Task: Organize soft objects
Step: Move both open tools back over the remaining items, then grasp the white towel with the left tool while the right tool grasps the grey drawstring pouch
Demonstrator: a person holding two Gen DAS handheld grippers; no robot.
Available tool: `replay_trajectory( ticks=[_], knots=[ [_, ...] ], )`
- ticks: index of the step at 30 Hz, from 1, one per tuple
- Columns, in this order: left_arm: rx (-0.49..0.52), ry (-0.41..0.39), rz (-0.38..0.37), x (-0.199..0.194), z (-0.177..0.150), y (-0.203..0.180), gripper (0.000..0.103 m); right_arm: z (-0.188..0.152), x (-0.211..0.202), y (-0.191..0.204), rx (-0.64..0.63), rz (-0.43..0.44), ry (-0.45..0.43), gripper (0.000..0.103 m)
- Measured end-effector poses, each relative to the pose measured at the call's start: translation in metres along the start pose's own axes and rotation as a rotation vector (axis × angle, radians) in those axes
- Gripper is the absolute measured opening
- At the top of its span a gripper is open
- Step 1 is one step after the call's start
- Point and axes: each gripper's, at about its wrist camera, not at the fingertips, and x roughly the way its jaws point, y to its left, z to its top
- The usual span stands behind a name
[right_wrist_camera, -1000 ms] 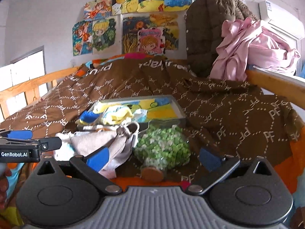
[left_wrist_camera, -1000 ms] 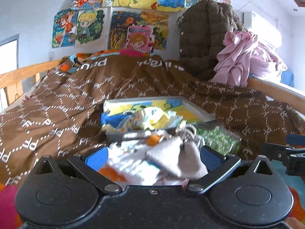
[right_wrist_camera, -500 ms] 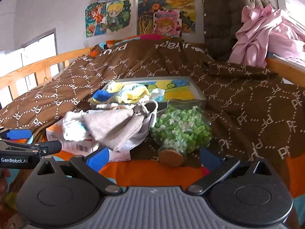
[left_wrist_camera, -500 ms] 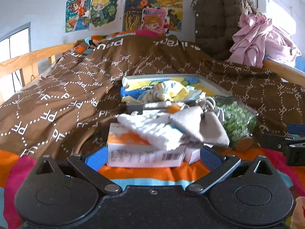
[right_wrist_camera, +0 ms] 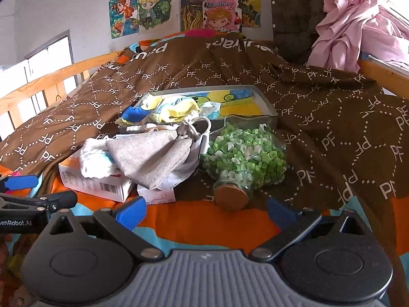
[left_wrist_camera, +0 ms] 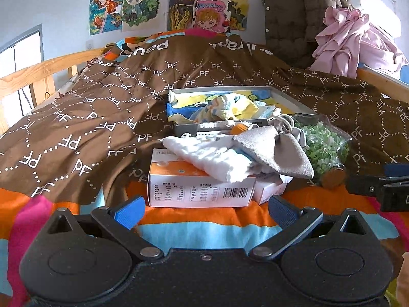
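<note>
Brown quilt (left_wrist_camera: 84, 117) with white dotted PF lattice, grey pouch (left_wrist_camera: 274, 151), white cloth (left_wrist_camera: 212, 157), orange-and-white box (left_wrist_camera: 194, 189), green-and-white beads in jar (right_wrist_camera: 245, 153), pink garment (left_wrist_camera: 355, 41)

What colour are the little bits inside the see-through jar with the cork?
Mostly light green with some white ones, inside the clear glass jar with cork stopper. The right wrist view shows it best.

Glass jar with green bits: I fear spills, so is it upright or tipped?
Tipped. The glass jar lies on its side on the brown quilt, its cork stopper in place, facing the camera.
</note>
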Motion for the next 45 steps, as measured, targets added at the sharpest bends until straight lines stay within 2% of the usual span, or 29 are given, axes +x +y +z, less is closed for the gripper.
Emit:
replay_trajectory(
  ticks=[12, 20, 26, 31, 38, 41, 45],
  knots=[
    [0.044, 0.006, 0.007, 0.002, 0.001, 0.000, 0.102, -0.001, 0.003, 0.000, -0.003, 0.004, 0.005, 0.103],
    [0.109, -0.008, -0.017, 0.006, 0.017, 0.007, 0.102, 0.002, 0.003, 0.004, -0.034, 0.002, -0.090, 0.103],
    [0.138, -0.008, -0.073, 0.019, 0.041, 0.014, 0.102, 0.015, 0.022, 0.014, -0.089, 0.060, -0.151, 0.103],
    [0.155, 0.006, -0.124, 0.034, 0.054, 0.021, 0.102, 0.028, 0.048, 0.024, -0.132, 0.089, -0.164, 0.103],
    [0.299, 0.047, -0.187, 0.049, 0.054, 0.026, 0.102, 0.037, 0.077, 0.020, -0.092, 0.150, -0.153, 0.103],
    [0.324, 0.057, -0.211, 0.055, 0.058, 0.028, 0.102, 0.031, 0.079, 0.011, -0.067, 0.195, -0.139, 0.103],
    [0.345, 0.060, -0.201, 0.062, 0.063, 0.028, 0.102, 0.028, 0.078, 0.005, -0.030, 0.219, -0.133, 0.099]
  ],
)
